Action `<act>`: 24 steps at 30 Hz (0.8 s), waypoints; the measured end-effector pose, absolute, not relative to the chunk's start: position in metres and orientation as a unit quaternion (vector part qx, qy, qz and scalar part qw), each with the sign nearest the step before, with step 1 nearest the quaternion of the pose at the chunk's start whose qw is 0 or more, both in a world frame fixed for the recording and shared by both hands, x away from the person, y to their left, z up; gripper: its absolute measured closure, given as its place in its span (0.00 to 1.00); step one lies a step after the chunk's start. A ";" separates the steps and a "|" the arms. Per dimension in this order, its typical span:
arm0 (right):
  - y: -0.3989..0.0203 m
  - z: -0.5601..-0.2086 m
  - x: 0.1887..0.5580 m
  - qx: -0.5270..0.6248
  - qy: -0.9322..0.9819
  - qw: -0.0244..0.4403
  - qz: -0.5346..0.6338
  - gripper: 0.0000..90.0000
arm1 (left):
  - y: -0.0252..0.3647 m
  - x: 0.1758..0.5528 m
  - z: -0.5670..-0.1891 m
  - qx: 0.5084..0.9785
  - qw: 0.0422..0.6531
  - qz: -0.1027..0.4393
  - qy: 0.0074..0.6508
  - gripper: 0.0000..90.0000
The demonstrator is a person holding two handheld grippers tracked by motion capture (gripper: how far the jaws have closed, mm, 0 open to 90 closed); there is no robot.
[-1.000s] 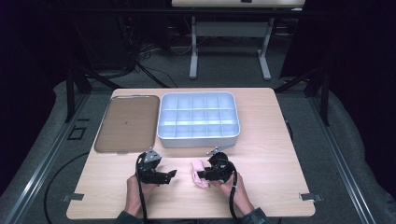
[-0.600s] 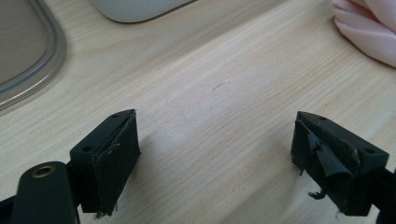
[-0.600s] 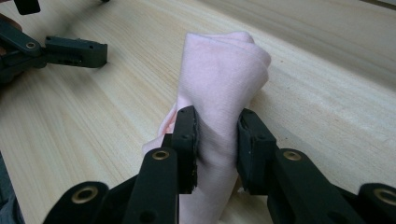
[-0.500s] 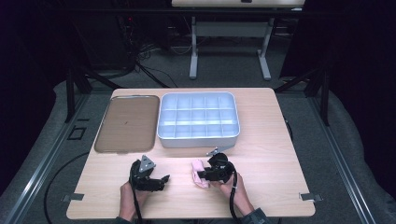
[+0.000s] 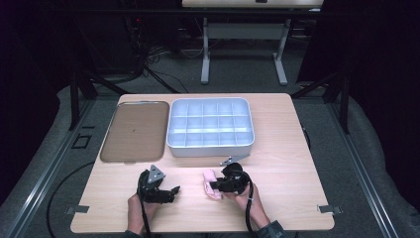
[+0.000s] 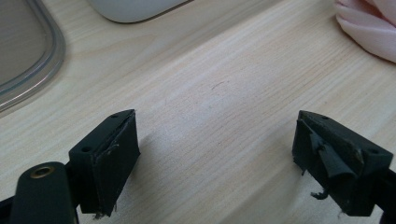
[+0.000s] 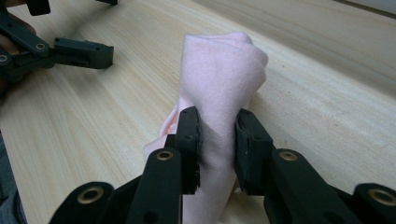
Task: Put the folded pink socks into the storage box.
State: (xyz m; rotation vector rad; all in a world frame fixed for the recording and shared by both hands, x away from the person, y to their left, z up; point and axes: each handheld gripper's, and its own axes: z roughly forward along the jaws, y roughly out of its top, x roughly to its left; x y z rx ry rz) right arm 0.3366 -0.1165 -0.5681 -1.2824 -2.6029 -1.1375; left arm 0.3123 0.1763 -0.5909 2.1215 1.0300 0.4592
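Pale wood table (image 5: 292,148); grey carpet (image 5: 366,148), dark room.

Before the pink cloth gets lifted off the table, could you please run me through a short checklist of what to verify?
1. Grip: the right gripper has just been closing and its pads press on both sides of the pink cloth: ok.
2. How firm that hold is, and whether the bunched cloth will stay gathered when lifted: cannot tell.
3. Left gripper open, with bare table between its jaws, ready to help: ok.
4. The two grippers stand apart, not touching: ok.
5. The divided white tray stands behind the cloth, and its compartments look empty: ok.
6. The flat lid lies beside the tray, not on it: ok.
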 end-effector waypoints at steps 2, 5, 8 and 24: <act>-0.118 -0.568 0.336 -0.410 -0.834 0.015 -0.370 0.82 | 0.176 0.312 -0.591 0.823 0.361 0.179 0.401 0.16; -0.119 -0.569 0.336 -0.407 -0.830 0.013 -0.380 0.83 | 0.176 0.313 -0.591 0.823 0.361 0.179 0.401 0.16; -0.119 -0.566 0.334 -0.401 -0.834 0.009 -0.378 0.83 | 0.176 0.313 -0.591 0.822 0.361 0.179 0.402 0.16; -0.131 -0.542 0.331 -0.390 -0.823 -0.018 -0.412 0.83 | 0.176 0.313 -0.591 0.822 0.361 0.181 0.403 0.17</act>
